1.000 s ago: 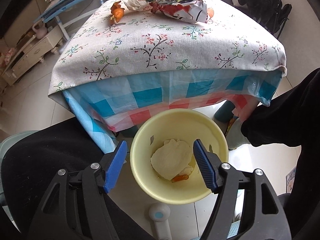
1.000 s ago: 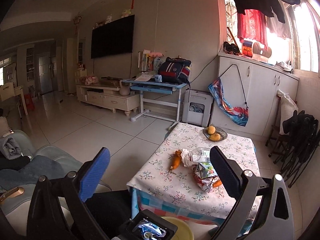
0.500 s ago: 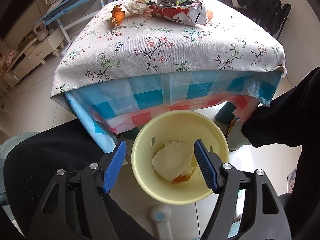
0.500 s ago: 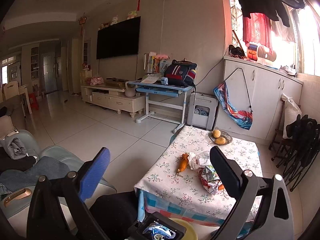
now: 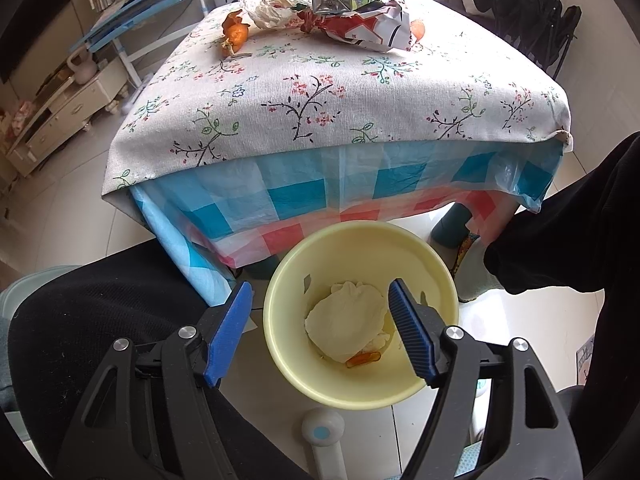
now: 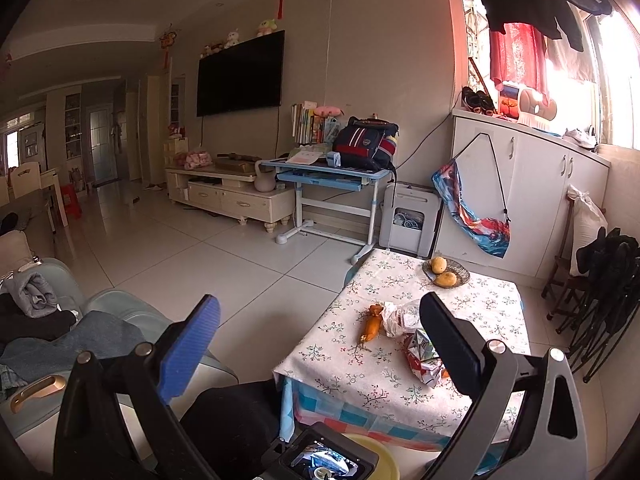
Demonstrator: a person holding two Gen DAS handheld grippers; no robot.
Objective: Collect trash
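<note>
Fingers (image 5: pixel 236 320) still apart over bin (image 5: pixel 436 268)

A home living room: wall-mounted television (image 6: pixel 240 74), TV cabinet (image 6: pixel 230 196), child's desk (image 6: pixel 332 172), hanging laundry (image 6: pixel 520 4).

A floral tablecloth (image 5: pixel 320 92) covers the low table over a checked plastic sheet (image 5: pixel 304 200), and a dish (image 6: pixel 447 274) with two yellow fruits sits at its far end. Against the far wall hang a dark TV (image 6: pixel 240 74) above a cream cabinet (image 6: pixel 232 196), with a blue desk (image 6: pixel 332 176) carrying a backpack (image 6: pixel 366 144) beside it. White cupboards (image 6: pixel 536 200) stand under the window.
</note>
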